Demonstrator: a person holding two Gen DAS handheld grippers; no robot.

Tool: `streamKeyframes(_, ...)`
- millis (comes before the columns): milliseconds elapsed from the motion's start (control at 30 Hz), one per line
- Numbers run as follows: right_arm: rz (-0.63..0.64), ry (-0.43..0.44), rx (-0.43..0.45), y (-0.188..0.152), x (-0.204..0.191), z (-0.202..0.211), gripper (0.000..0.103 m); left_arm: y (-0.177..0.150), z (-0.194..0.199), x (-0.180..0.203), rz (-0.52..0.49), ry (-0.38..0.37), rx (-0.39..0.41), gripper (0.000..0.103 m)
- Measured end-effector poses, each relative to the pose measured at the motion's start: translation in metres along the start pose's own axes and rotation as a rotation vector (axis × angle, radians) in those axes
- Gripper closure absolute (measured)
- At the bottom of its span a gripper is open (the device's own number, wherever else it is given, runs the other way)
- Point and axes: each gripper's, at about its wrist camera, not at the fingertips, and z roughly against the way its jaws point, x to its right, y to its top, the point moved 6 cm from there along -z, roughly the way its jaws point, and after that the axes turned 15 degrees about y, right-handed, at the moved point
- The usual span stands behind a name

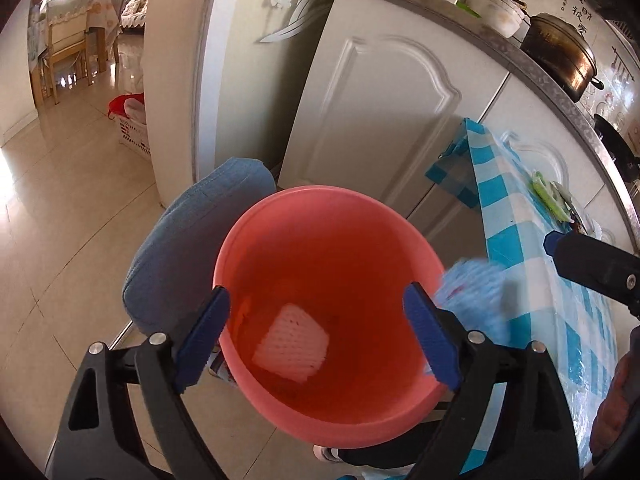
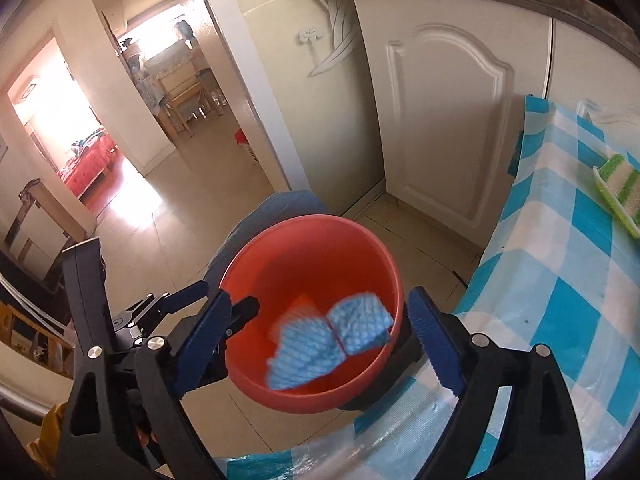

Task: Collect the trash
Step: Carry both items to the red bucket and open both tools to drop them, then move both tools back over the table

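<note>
Both your tools, left tool (image 1: pixel 316 336) and right tool (image 2: pixel 320 340), stand spread wide and empty over the smooth round pink bin (image 2: pixel 384 264). The blue foam netting (image 2: pixel 324 340), soft and ribbed, looks airborne above it; a white foam net (image 1: pixel 292 350) lies inside. Hold steady above the rim.

The table (image 2: pixel 560 280), covered in a blue-and-white checked cloth, stands just beside the red bin (image 2: pixel 312 396), which sits on the tiled floor (image 1: pixel 80 220). A green-striped packet (image 2: pixel 618 190) lies on the table's far side from the bin.
</note>
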Motion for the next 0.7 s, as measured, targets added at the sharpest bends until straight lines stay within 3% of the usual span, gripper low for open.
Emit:
streamKeyframes(167, -0.056, 0.03, 0.08, -0.004, 0.011, 0.022, 0.014, 0.003, 0.007, -0.009, 0.021, -0.001, 0.024, 0.014)
streamKeyframes(333, -0.153, 0.039, 0.175, -0.009, 0.024, 0.063, 0.012, 0.006, 0.024, -0.01, 0.03, -0.001, 0.097, 0.014)
streamKeyframes(500, -0.31, 0.133, 0.375, -0.012, 0.048, 0.142, 0.012, 0.008, 0.049, -0.003, 0.1, -0.084, 0.163, 0.014)
streamKeyframes(700, -0.43, 0.052, 0.638, -0.012, 0.063, 0.273, 0.01, 0.014, 0.071, 0.038, 0.043, -0.143, 0.194, 0.014)
